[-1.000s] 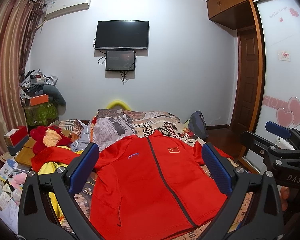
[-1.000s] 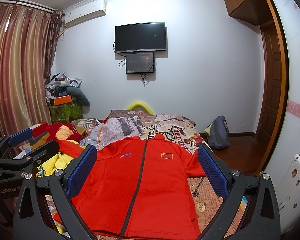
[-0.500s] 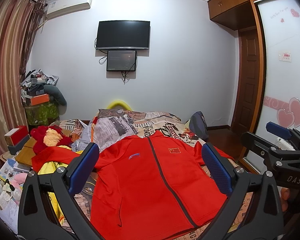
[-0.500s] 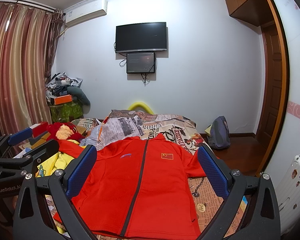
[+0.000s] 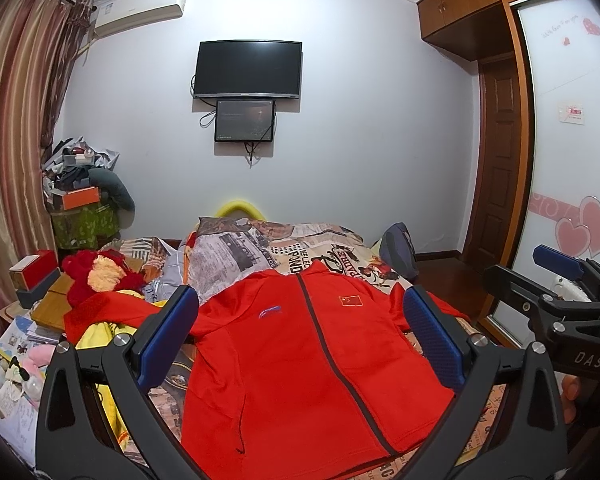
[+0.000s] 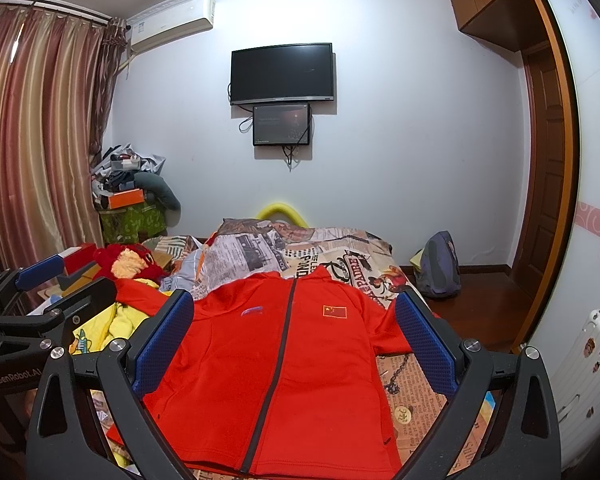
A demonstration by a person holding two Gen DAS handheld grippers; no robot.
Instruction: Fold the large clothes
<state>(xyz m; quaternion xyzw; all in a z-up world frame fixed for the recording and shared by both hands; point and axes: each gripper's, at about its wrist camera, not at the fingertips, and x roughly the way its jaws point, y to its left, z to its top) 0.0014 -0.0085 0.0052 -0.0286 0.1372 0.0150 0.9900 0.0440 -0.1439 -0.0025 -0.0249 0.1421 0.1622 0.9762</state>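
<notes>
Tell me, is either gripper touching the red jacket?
Cannot tell. Both views show the left gripper and right gripper open over the red jacket, but neither shows a clear gap or contact.

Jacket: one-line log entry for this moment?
jacket flat on bed, zipped | left gripper open, above | right gripper open, above | fold not begun

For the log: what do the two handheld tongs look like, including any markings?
Both tongs, left and right, are matte black, Y-shaped frames with silver bolts and textured blue finger pads. The left's body reads "GenRobot.AI", the right's "DAS". No cables or sleeves visible.
</notes>
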